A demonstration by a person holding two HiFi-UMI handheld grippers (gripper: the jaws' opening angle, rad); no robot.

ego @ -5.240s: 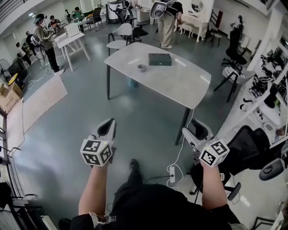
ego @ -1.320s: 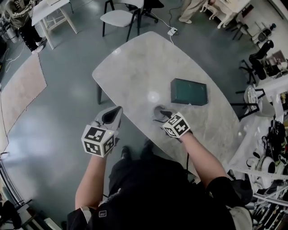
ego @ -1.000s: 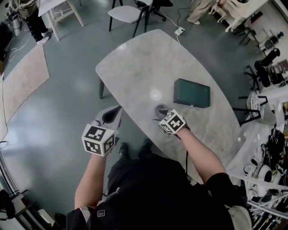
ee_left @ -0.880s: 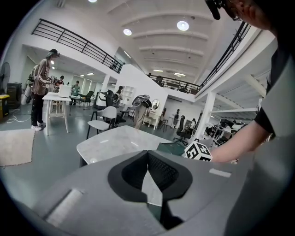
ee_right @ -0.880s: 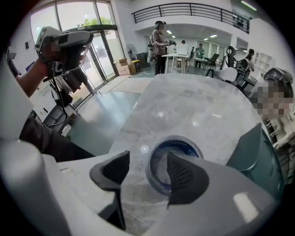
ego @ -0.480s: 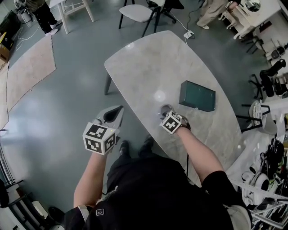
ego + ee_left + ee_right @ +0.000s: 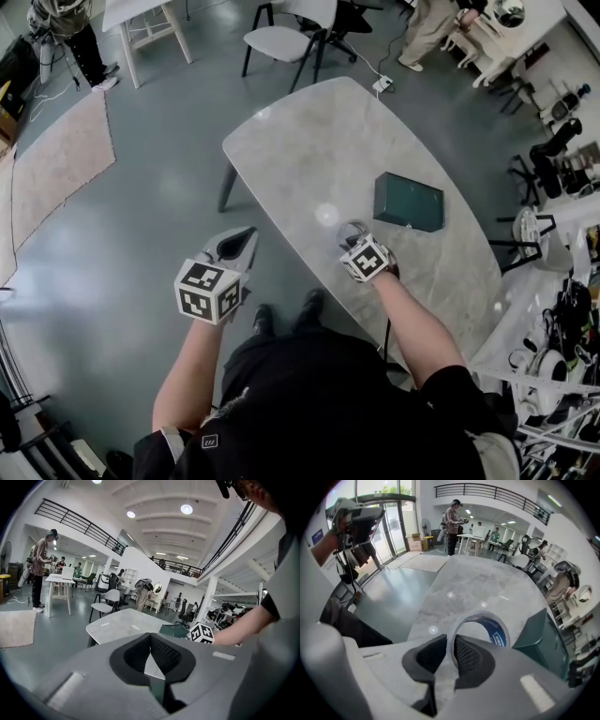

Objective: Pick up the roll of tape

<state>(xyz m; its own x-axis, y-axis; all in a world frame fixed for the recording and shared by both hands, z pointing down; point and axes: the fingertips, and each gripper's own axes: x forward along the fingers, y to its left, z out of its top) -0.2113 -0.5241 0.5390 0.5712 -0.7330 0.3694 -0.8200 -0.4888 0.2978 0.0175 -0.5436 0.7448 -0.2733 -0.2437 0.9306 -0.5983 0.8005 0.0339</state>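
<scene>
The roll of tape (image 7: 353,228) lay on the bench (image 7: 300,141), toward its near edge and just near-left of a dark green box (image 7: 409,202). The right gripper (image 7: 352,234) pointed steeply down on it; its fingers (image 7: 466,656) had just been closing and now stood narrow, one inside the hole and one outside, pinching the roll's thin wall. The left gripper (image 7: 234,246) hung off the bench's left side, its tips together and empty.

With so narrow a bite on one side, the roll could probably swing or slip free on lifting, or drag toward the box.

From the head view, the gripper's marker cube covered most of the roll. Whether the roll touched the bench or had left it could not be told.
</scene>
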